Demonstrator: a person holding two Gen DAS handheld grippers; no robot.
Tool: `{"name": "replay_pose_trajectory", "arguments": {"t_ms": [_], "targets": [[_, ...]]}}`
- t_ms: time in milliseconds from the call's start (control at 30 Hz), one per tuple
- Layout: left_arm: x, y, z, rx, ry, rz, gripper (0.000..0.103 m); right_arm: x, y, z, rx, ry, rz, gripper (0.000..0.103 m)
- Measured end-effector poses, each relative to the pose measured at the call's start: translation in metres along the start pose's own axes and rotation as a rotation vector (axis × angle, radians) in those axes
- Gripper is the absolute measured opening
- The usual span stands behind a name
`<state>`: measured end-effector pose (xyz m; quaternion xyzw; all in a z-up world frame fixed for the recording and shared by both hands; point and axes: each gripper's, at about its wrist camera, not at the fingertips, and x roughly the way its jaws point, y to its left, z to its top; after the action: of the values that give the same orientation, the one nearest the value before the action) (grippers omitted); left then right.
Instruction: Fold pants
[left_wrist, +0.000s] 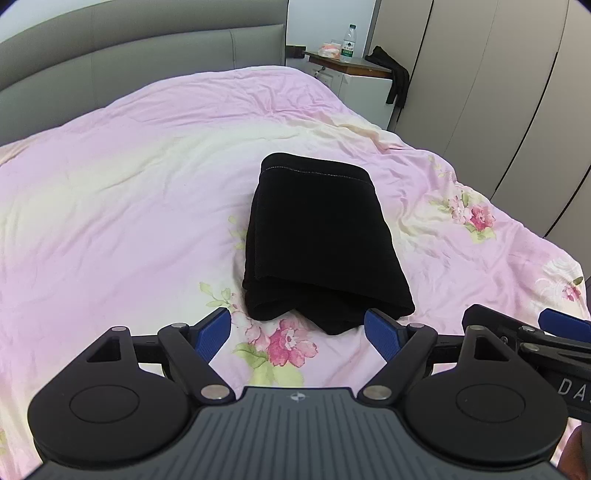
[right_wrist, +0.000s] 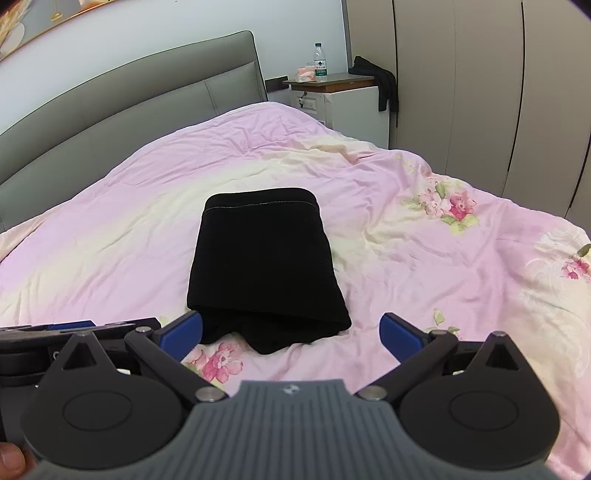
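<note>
Closest to me, my left gripper (left_wrist: 297, 332) and my right gripper (right_wrist: 291, 334) hang side by side over the near part of the bed, both with blue-padded jaws spread wide and holding nothing. Each gripper shows at the edge of the other's view, so they sit just beside one another.

Just past the fingertips lie the black pants (left_wrist: 321, 243), folded into a compact stack of layers on a pink floral duvet (left_wrist: 110, 206). A stitched hem runs across the far edge of the stack. At the near edge a lower layer pokes out unevenly from under the top fold. The fabric is so dark that I cannot count the layers.

Wrinkled duvet spreads on all sides of the pants, with wide bare bedding to the left and toward the grey padded headboard (left_wrist: 147, 48). On the right the duvet falls away at the bed's edge, near tall pale wardrobe doors (right_wrist: 480, 92).

Beyond the far corner stands a white nightstand (right_wrist: 343, 99) carrying a water bottle (right_wrist: 320, 62) and something small and pink that I cannot identify. A dark garment (right_wrist: 384, 85) drapes over the nightstand's right side. A fingertip (right_wrist: 11, 461) shows at the bottom left corner of the right view, mostly cut off.
</note>
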<state>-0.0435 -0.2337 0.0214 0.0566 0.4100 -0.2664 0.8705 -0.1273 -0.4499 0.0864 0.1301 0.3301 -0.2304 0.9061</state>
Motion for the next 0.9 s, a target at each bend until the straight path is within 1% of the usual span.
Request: {"name": "replay_pose_trajectory", "arguments": {"t_ms": [333,900], "targets": [[-0.013,-0.004,-0.003,0.008,-0.031,0.012,0.096,-0.014,-0.001,-0.003,0.011,-0.013,-0.001,0.098],[-0.016,-0.001,-0.004,0.009,-0.025,0.009,0.096,-0.017,0.0,-0.005,0.008,-0.018,-0.004,0.098]]}}
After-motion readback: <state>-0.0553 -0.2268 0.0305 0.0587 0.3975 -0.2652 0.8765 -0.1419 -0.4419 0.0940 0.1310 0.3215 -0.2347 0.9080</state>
